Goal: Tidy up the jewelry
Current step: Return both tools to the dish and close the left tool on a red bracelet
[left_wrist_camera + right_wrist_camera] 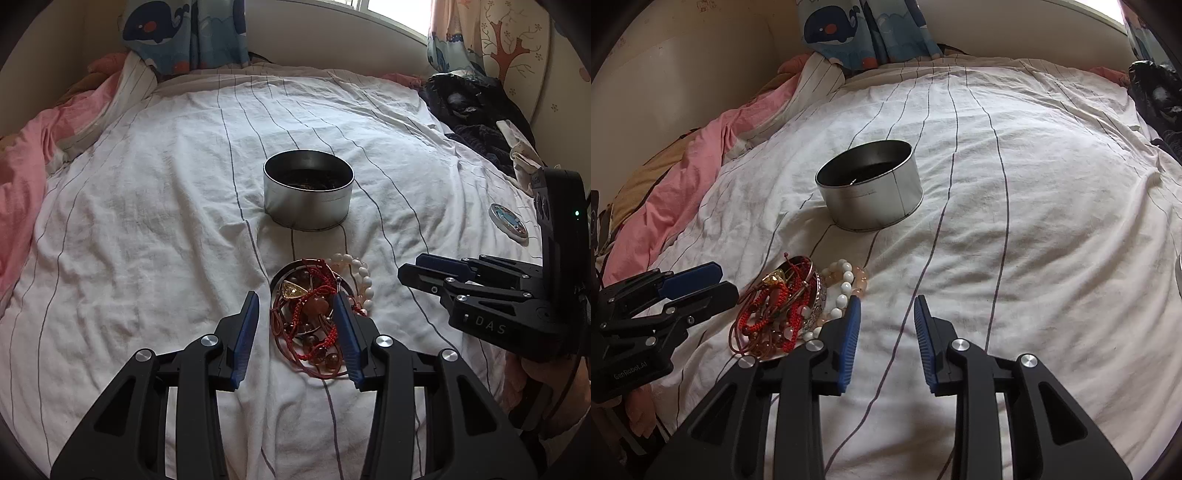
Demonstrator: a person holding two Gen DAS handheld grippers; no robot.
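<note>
White striped sheet [166, 206] lying rumpled across the bed. Pink bedding [26, 162] bunching along the left edge. Whale-print curtain [173, 29] hanging at the far side under a bright window [391, 11]. Dark clothing [476, 107] piling at the right. Small round patterned disc [509, 222] resting flat near it.

silver tin [307, 201], red cords [314, 314] — striped white sheet [147, 221]

A tangled heap of my jewelry [314, 314] — red cords, amber beads, a metal bangle, a white-and-pink bead bracelet [360, 280] — lies on the striped sheet just in front of the open round silver tin [308, 190], apart from it.
</note>
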